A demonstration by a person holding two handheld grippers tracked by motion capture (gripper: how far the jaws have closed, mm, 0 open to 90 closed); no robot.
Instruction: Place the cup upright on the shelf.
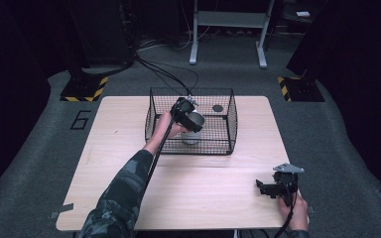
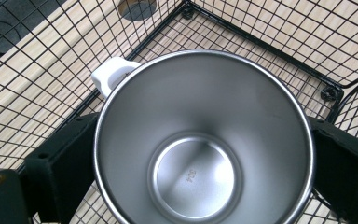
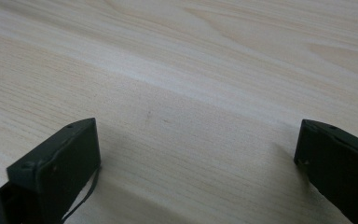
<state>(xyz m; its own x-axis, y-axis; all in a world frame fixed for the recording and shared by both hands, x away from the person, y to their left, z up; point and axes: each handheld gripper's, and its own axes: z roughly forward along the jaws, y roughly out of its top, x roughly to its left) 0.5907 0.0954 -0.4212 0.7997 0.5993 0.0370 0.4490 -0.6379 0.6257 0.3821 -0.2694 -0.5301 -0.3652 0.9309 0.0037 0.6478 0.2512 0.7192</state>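
Left gripper (image 1: 187, 119), jaws clamped on opposite sides of shiny steel mug with white handle (image 2: 204, 140), holds it upright inside black wire-mesh basket (image 1: 230, 119). Right gripper (image 1: 273, 188) rests on pale wooden table (image 1: 203, 193), jaws wide apart, empty.

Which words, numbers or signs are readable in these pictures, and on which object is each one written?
"6": a large dark numeral on the grey floor, left of the table.
A small stamped mark on the inside bottom of the steel cup, which the left hand-held gripper holds over the wire basket: it looks like "304", but it is too small to read surely.
No other text is visible.
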